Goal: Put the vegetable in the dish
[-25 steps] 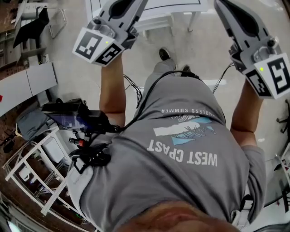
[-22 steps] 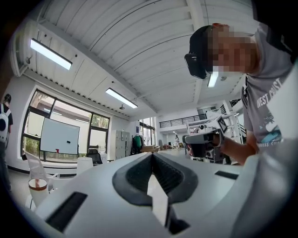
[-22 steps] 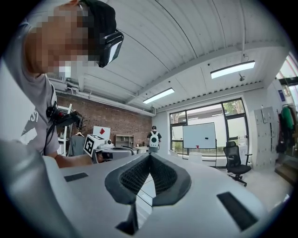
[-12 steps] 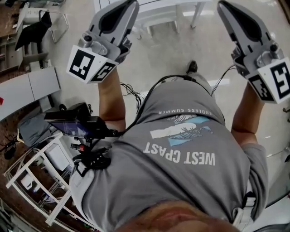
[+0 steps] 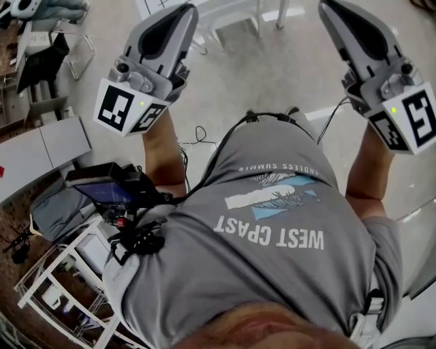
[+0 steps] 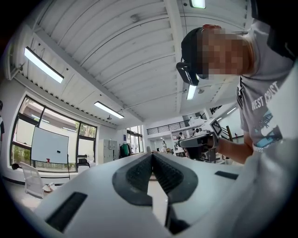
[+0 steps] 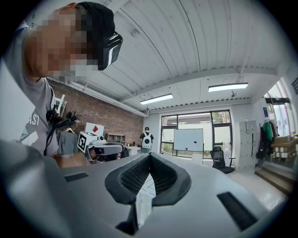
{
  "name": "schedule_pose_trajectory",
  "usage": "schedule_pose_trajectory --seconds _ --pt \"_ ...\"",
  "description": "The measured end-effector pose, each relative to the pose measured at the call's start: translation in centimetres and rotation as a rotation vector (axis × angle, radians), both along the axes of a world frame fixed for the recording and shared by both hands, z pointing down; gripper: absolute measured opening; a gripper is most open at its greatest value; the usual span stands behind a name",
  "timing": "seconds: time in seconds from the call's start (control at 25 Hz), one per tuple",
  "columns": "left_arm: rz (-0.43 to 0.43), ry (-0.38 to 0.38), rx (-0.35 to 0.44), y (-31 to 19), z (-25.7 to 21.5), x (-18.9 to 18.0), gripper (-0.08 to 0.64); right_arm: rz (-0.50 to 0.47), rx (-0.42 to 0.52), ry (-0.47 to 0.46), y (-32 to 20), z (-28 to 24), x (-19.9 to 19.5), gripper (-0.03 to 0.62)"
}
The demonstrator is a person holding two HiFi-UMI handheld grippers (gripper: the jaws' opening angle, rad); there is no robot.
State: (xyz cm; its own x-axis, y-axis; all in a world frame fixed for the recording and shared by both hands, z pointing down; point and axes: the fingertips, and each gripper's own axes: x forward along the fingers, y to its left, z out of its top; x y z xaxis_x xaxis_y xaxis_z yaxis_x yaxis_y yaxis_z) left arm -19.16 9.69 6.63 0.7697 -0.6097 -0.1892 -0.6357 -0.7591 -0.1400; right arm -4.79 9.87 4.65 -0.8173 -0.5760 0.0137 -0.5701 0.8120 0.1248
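1. The person holds both claws up in front of the chest, over bare floor (image 5: 272,75). The left claw (image 6: 150,157) is closed, its ribbed pads meeting with nothing between them. The right claw (image 7: 149,158) is closed and empty too.
2. Neither the vegetable nor the dish appears in any view. The head view shows only the grey T-shirt (image 5: 286,286), the floor, and the legs of some white furniture (image 5: 218,13) at the top edge. The two gripper views look out across the room and ceiling. I judge the task has not yet started and the step in hand is finding the work area.
3. To do that well, get the vegetable and the dish together in the head view before reaching for either.
4. Open the working claw before it comes down; closed as it is, it would only shove the vegetable aside.
5. Use the claw on the vegetable's side and keep the other well apart from it.
6. Mind the cable (image 5: 197,133) lying on the floor by the feet, and the white rack (image 5: 54,293) at the person's left.
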Motion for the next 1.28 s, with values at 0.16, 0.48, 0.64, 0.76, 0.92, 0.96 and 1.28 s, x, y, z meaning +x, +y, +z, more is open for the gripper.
schedule_pose_trajectory --seconds 0.16,0.48,0.64,0.76,0.92,0.96,1.28 --pt "0.005 -0.016 0.005 0.2 2.4 4.8 0.008 0.002 -0.002 -0.013 0.4 2.6 4.6 0.008" --pt "0.014 0.011 -0.044 -1.0 4.5 9.4 0.008 -0.047 -0.04 0.014 0.2 5.3 7.0 0.008" --pt "0.024 0.01 -0.053 -0.6 4.5 10.3 0.008 -0.05 -0.07 0.005 0.4 5.6 7.2 0.008" --pt "0.008 0.016 -0.058 -0.8 5.1 10.8 0.008 -0.066 -0.076 0.006 0.3 6.3 7.8 0.008" --pt "-0.007 0.014 -0.056 -1.2 6.8 12.8 0.008 -0.082 -0.077 0.007 0.2 8.1 9.6 0.008" --pt "-0.006 0.012 -0.054 -0.6 7.0 13.5 0.008 -0.082 -0.078 0.004 0.8 8.5 10.4 0.008" --pt "0.018 -0.003 -0.037 9.6 8.1 18.8 0.008 -0.055 -0.083 -0.024 11.3 10.8 16.1 0.008"
